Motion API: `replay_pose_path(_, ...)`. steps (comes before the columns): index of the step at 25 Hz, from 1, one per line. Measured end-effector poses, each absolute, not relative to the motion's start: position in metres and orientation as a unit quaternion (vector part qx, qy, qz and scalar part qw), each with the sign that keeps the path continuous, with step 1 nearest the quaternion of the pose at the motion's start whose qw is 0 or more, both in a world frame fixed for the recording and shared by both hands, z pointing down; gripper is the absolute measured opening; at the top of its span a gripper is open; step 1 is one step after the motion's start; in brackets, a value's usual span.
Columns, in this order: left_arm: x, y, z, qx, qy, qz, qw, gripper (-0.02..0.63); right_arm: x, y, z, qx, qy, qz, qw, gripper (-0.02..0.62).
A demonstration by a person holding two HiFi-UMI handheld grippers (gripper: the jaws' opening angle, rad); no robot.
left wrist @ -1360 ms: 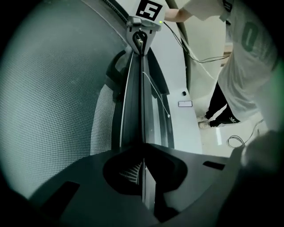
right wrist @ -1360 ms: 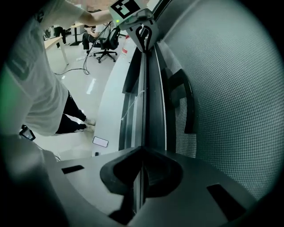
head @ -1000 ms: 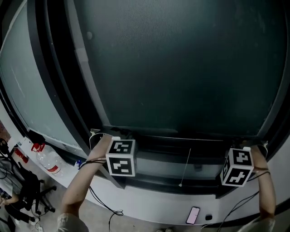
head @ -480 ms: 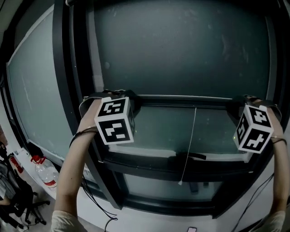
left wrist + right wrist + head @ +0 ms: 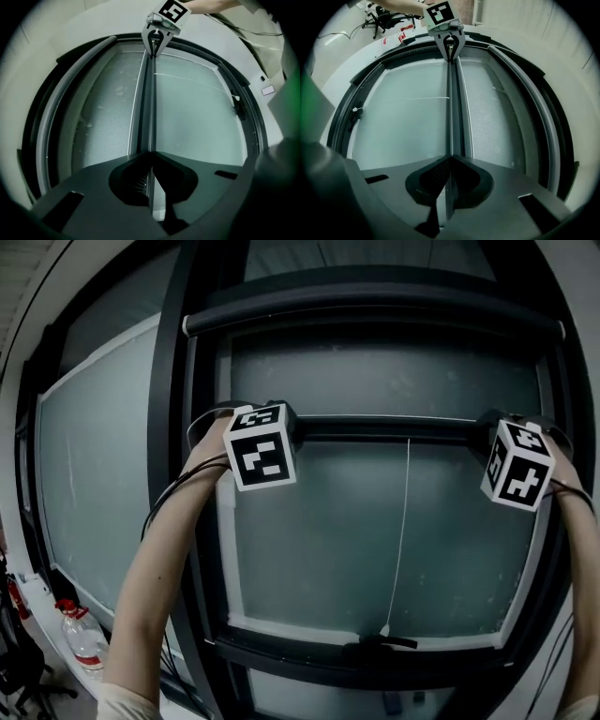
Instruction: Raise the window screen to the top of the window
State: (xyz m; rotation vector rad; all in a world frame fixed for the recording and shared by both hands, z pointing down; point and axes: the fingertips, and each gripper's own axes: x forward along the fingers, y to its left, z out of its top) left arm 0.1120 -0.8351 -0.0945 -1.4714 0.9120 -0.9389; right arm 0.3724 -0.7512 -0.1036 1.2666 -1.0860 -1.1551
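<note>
The window screen's dark bottom bar [image 5: 389, 428] lies level across the upper part of the window, a little below the roller housing [image 5: 375, 310]. My left gripper [image 5: 291, 427] is shut on the bar's left end and my right gripper [image 5: 489, 433] on its right end. In the left gripper view the jaws [image 5: 150, 155] pinch the thin bar [image 5: 149, 103], with mesh [image 5: 101, 110] on one side and glass [image 5: 199, 117] on the other. The right gripper view shows the same grip [image 5: 449, 160] on the bar [image 5: 451, 108]. A white pull cord [image 5: 403, 531] hangs from the bar.
The window handle [image 5: 380, 644] sits on the lower frame. A dark frame post [image 5: 169, 474] separates a wide glass pane [image 5: 94, 493] at the left. A water bottle [image 5: 82, 638] stands on the sill at lower left. Cables trail along my left forearm [image 5: 164, 549].
Both grippers have risen together with the bar, from just above the sill to the window's upper part. The mesh above the bar has grown much shorter.
</note>
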Motion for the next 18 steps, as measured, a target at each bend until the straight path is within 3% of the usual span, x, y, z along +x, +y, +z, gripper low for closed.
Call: replay_pose_path(18, 0.112, -0.842, -0.274, -0.525, 0.526, -0.366, 0.56, 0.018, 0.369, -0.751, -0.284, 0.612, -0.341, -0.533, 0.474, 0.018)
